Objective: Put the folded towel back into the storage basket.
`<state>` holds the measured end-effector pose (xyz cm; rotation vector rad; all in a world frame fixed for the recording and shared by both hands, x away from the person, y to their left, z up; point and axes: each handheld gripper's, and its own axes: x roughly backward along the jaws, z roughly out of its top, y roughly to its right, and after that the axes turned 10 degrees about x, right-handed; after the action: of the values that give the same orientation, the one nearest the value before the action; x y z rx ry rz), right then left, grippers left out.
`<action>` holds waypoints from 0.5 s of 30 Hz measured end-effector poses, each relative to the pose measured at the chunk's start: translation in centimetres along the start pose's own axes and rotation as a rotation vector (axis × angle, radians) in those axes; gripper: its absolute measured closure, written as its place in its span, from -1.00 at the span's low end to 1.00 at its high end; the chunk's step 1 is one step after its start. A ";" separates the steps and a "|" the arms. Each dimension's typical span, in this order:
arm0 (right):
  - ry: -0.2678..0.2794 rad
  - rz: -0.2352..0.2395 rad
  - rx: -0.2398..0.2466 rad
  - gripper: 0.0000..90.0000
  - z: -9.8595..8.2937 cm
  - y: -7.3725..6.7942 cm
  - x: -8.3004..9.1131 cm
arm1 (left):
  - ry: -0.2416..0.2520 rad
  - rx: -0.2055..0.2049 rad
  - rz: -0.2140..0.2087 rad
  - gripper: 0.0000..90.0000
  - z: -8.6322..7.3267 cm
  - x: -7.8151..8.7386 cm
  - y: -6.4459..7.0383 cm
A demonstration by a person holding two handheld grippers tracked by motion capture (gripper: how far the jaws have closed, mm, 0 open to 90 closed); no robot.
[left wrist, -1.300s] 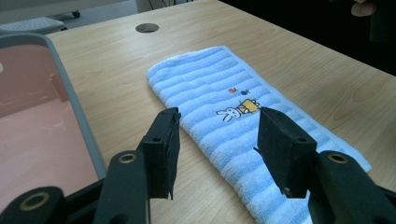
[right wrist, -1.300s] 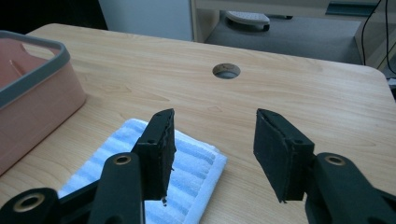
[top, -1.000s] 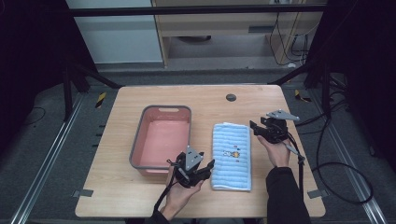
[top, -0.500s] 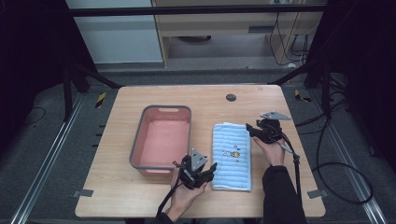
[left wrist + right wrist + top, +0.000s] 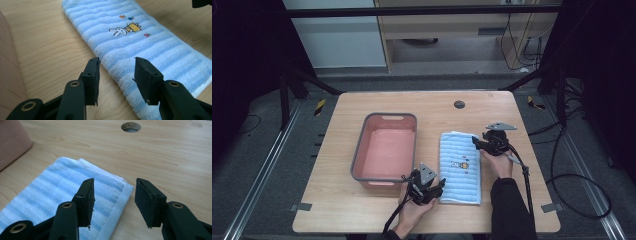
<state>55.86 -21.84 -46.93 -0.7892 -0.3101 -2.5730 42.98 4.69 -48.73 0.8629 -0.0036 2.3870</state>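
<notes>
On the left of the table (image 5: 337, 210) sits a pink tub (image 5: 385, 150), empty as far as the high view shows. Just beside its near right corner is the left gripper (image 5: 438, 187), jaws apart, aimed at the near left corner of the towel (image 5: 460, 167). In the left gripper view the jaws straddle that edge: one fingertip (image 5: 93, 75) over bare wood, the other over the blue pile, with the towel (image 5: 140, 47) running up and away to the right. Whether the tips already touch the cloth is hard to say from this angle.

The towel lies folded flat, between the tub and the right hand, its long axis running from the person's side toward the far edge, a small rabbit print (image 5: 459, 164) near its middle. It lies apart from the tub, with a strip of wood between them.

At the far right corner is the right gripper (image 5: 475, 141), also open. In the right gripper view its jaws bracket that corner of the towel (image 5: 62, 195), the layers of the fold showing at the edge, and a round hole (image 5: 130, 126) in the tabletop beyond.

So each gripper is at its own end of the long axis, on diagonally opposite corners. The likely next move is to close on both corners and lift, and since the tub lies to the left, the carry would go that way, with the left gripper nearer to it.
</notes>
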 end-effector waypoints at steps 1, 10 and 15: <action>0.000 0.000 0.000 0.12 0.0 0.0 0.0 | 0.000 0.000 0.000 0.23 0.0 0.0 0.0; -0.041 0.018 -0.014 0.13 -1.2 0.1 -1.2 | -0.025 -0.004 0.005 0.24 -0.6 -0.8 0.0; -0.062 0.032 -0.018 0.13 -1.5 -0.1 -1.8 | -0.033 -0.002 0.007 0.25 -0.8 -1.0 0.0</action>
<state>56.47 -21.68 -49.16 -0.8740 -0.2912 -2.5282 43.15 4.28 -49.92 0.9030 -0.0219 2.3789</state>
